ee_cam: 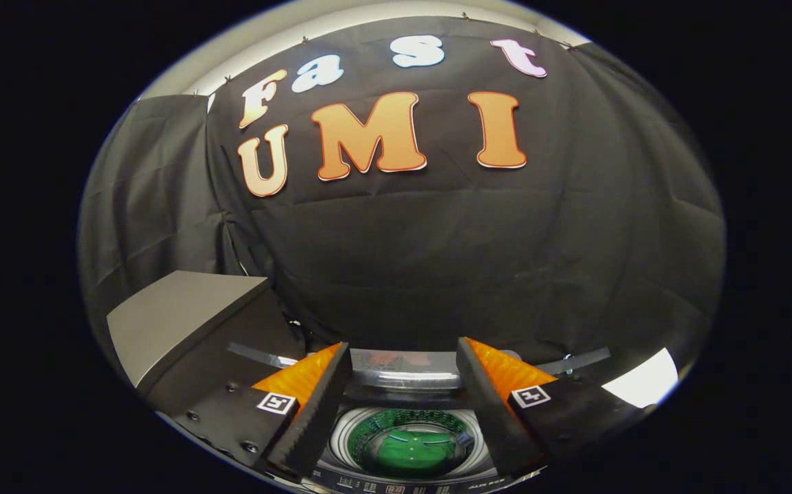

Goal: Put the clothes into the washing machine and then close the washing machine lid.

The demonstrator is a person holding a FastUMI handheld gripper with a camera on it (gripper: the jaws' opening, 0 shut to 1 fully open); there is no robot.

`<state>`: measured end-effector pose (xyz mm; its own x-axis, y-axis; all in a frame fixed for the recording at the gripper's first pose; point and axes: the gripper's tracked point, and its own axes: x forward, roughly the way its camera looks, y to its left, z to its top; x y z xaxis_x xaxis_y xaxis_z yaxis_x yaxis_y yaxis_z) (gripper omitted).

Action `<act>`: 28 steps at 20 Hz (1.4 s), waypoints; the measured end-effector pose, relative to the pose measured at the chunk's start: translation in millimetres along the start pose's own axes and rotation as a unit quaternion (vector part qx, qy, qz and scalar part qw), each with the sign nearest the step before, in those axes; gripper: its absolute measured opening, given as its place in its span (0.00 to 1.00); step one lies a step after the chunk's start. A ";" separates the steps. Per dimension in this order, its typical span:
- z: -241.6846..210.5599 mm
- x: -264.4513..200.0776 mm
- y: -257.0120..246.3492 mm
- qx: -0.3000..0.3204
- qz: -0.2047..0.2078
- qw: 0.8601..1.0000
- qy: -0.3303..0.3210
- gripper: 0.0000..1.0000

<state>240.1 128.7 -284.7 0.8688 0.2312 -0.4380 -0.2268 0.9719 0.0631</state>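
Gripper (402,363) is seen spread wide, with nothing held between the fingers (313,412) and nothing touched by them. A small square fiducial marker (276,403) is carried on the left finger body and a matching one (530,395) on the right; these are coded patterns, not readable text. The washing machine (406,480) is seen directly below, framed in the gap between the two fingers, with the tub opening exposed and the lid (402,362) raised at the back, just ahead of the fingertips, a pale glare seen across its surface. Green clothes (415,453) are seen lying inside the drum (368,429), well down in it, with a few light stripes visible on the fabric. A strip of printed control-panel text (409,488) is seen along the machine's near edge, upside down and too small to be read. A grey box-shaped object (176,319) is seen to the left of the machine, beyond the left finger. The black cloth wall (471,261) is seen behind everything. A white patch (642,384) is seen low to the right, beyond the right finger; what it is cannot be told.
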 end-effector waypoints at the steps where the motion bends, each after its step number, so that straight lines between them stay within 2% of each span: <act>1: -2.2 -2.9 1.8 -0.004 0.004 1.000 0.000 0.99; 3: -8.0 -0.7 4.0 -0.021 0.012 1.000 0.015 0.99; 8: -0.7 14.0 9.8 0.011 0.005 1.000 0.019 0.99; 12: -46.9 0.4 10.6 0.016 -0.002 0.998 0.066 0.99; 14: -54.7 -10.4 11.6 0.041 -0.002 0.997 0.065 0.99; 17: -25.7 -23.5 13.8 0.069 0.002 0.997 0.034 0.99; 23: 49.9 -51.9 8.7 0.031 -0.005 0.998 -0.045 0.98; 28: 124.1 -93.4 9.9 0.012 -0.008 0.990 -0.138 0.98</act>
<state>211.3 122.2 -132.0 0.9600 0.2157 -0.1783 -0.2041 0.9756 0.0814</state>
